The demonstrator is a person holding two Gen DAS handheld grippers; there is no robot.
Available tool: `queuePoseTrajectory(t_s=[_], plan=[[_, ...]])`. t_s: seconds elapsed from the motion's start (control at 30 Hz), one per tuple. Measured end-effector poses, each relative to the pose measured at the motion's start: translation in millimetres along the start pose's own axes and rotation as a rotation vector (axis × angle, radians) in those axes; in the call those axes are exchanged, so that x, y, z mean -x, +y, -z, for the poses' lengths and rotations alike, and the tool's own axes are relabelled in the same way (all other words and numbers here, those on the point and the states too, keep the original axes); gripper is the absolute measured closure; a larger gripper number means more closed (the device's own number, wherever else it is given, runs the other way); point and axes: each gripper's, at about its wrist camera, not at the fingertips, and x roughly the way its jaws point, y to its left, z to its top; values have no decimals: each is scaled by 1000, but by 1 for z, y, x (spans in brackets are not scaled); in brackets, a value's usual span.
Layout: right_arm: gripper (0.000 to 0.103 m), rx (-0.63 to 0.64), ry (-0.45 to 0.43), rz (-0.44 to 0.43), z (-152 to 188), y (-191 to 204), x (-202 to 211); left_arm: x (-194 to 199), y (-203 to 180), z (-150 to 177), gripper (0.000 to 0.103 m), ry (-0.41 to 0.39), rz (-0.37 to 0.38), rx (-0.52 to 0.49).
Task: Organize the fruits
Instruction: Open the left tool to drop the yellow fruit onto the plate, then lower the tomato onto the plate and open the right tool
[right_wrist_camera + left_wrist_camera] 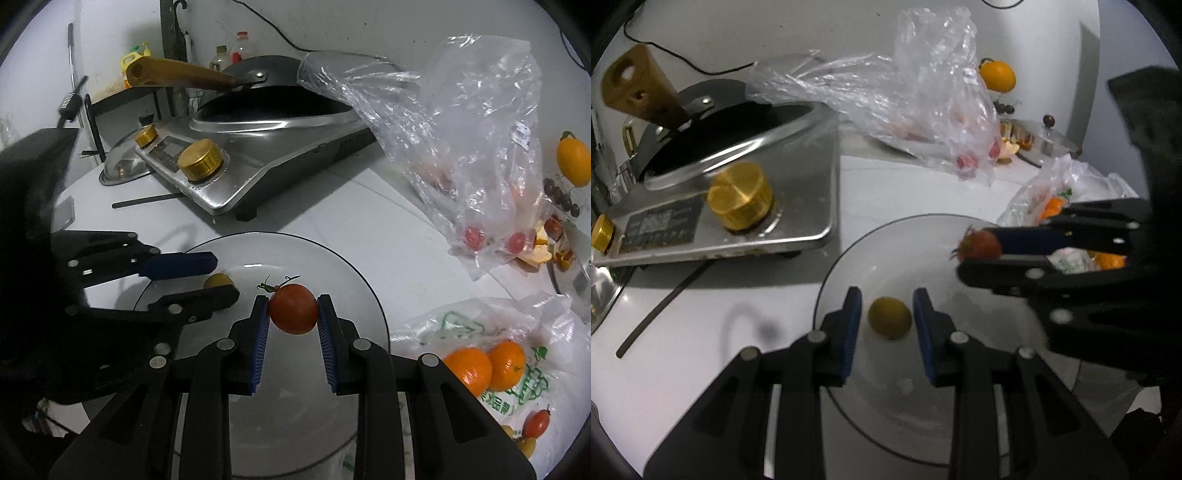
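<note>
Red tomato clamped in right tool, above plate at frame centre, not yet set down. Left tool apart around yellow fruit already resting on plate. Oranges lower right remain bagged.

Left tool angled downward, fingers parted, pads clear of contact. Right tool angled downward, fingers closed in a grip.

Small fruit on plate; stove behind plate.
</note>
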Motion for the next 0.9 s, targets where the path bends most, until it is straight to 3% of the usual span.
queuePoseTrajectory(t_s=[0.37,0.7,0.77,0.9], plan=[[75,-18,51,-22,-8,12,-26,24,21,8,60,-33,-63,34],[75,-14,72,-8,-17,22,-36,32,40,18,59,-49,-70,90],[74,-11,75,-1,-18,24,-36,33,41,18,51,-56,-73,97],[64,-16,69,9,-20,24,-33,38,46,19,48,-71,-77,117]])
